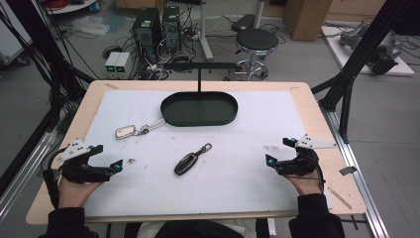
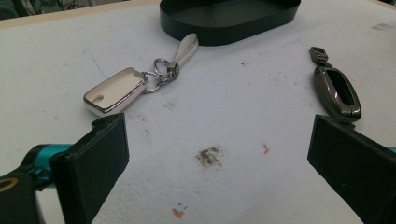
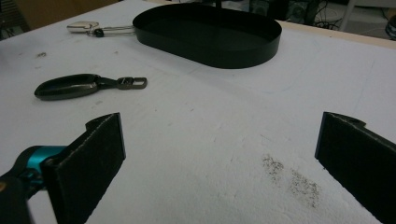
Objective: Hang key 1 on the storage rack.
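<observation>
High view: I hold the left gripper [image 1: 98,157] at the near left of the white mat [image 1: 247,144] and the right gripper [image 1: 278,151] at the near right, both low over the surface and well apart from each other. My left hand [image 1: 75,192] and right hand [image 1: 306,182] grip the tools from the near edge of the table [image 1: 317,106].

Left gripper state: jaws spread wide, nothing between the pads. In the left gripper view, bare mat with a small dark smudge [image 2: 209,156] lies between the jaws. Right gripper state: jaws likewise spread wide and holding nothing; in the right gripper view, a grey speckled stain [image 3: 292,179] sits on the mat between them.

Object positions: the dark key fob [image 1: 187,162] lies flat near the middle of the mat, between the two grippers, its clip end [image 1: 206,148] pointing away toward the tray. In the left gripper view it rests just beyond the right-hand jaw. The silver key fob [image 1: 126,131] lies farther out on the left side of the mat, its ring and pale strap [image 1: 154,125] reaching to the rim of the black oval tray [image 1: 198,120]. The tray stands at the far centre of the mat.
</observation>
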{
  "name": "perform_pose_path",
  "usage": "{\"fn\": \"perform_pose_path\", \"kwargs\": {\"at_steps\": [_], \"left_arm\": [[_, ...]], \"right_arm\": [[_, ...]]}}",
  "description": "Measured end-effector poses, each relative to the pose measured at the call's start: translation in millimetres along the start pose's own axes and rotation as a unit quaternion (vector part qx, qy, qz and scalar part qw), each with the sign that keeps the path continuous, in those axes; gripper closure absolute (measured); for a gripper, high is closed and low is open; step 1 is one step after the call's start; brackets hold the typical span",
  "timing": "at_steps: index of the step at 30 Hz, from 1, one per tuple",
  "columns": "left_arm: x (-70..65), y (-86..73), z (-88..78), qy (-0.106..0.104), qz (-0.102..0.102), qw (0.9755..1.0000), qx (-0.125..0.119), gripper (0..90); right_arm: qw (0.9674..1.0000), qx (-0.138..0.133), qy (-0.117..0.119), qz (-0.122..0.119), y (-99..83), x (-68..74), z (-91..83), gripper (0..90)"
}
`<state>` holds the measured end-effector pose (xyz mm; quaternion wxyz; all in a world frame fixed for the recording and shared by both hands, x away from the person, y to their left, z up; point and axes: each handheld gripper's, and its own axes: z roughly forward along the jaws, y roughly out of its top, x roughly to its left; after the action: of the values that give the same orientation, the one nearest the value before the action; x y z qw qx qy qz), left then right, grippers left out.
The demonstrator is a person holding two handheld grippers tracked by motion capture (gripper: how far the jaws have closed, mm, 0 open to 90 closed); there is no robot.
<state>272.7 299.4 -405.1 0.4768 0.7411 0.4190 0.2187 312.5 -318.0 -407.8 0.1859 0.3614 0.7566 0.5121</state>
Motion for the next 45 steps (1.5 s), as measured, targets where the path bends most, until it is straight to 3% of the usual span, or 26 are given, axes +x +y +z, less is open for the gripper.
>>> {"fn": "perform_pose_path", "kwargs": {"at_steps": [7, 15, 18, 20, 24, 27, 29, 36, 44, 45], "left_arm": [[0.5, -0.3, 2.9, 0.004, 0.003, 1.0000, 0.007, 5.8], [-5.0, 1.8, 12.0, 0.014, 0.025, 0.9991, 0.030, 5.8], [-5.2, 4.1, 13.1, 0.020, 0.024, 0.9990, 0.033, 5.7], [-5.3, 8.7, 14.7, 0.019, 0.022, 0.9990, 0.035, 5.8], [-6.2, 17.5, 21.8, 0.019, 0.041, 0.9976, 0.053, 5.8], [-2.5, 23.6, 26.4, 0.012, 0.040, 0.9977, 0.053, 5.8], [-1.2, 27.0, 28.7, 0.011, 0.047, 0.9972, 0.057, 5.8], [1.6, 41.2, 42.2, 0.006, 0.085, 0.9918, 0.095, 5.8], [11.9, 54.9, 46.0, -0.014, 0.074, 0.9926, 0.096, 5.8], [14.0, 56.2, 48.4, -0.011, 0.083, 0.9914, 0.101, 7.4]], "right_arm": [[1.0000, -0.002, -0.001, 0.003, -0.6, -1.1, -0.2, 0.8], [0.9999, -0.004, -0.007, 0.007, -3.2, -0.2, -5.4, 0.8], [0.9999, -0.004, -0.009, 0.012, -3.9, -0.9, -7.4, 0.8], [0.9997, -0.011, -0.008, 0.018, -4.4, -2.7, -7.9, 0.8], [0.9998, -0.009, -0.007, 0.015, -4.2, -1.9, -6.5, 0.8], [0.9998, -0.008, -0.004, 0.017, -3.4, -0.3, -6.5, 0.8], [0.9998, -0.009, -0.004, 0.017, -3.3, 0.0, -6.5, 0.8], [0.9998, -0.007, -0.008, 0.015, -3.6, -0.2, -5.7, 0.8], [0.9998, -0.004, -0.008, 0.016, -4.4, 0.0, -5.2, 0.8], [0.9998, -0.002, -0.008, 0.017, -4.3, 0.7, -4.7, 0.8]]}}
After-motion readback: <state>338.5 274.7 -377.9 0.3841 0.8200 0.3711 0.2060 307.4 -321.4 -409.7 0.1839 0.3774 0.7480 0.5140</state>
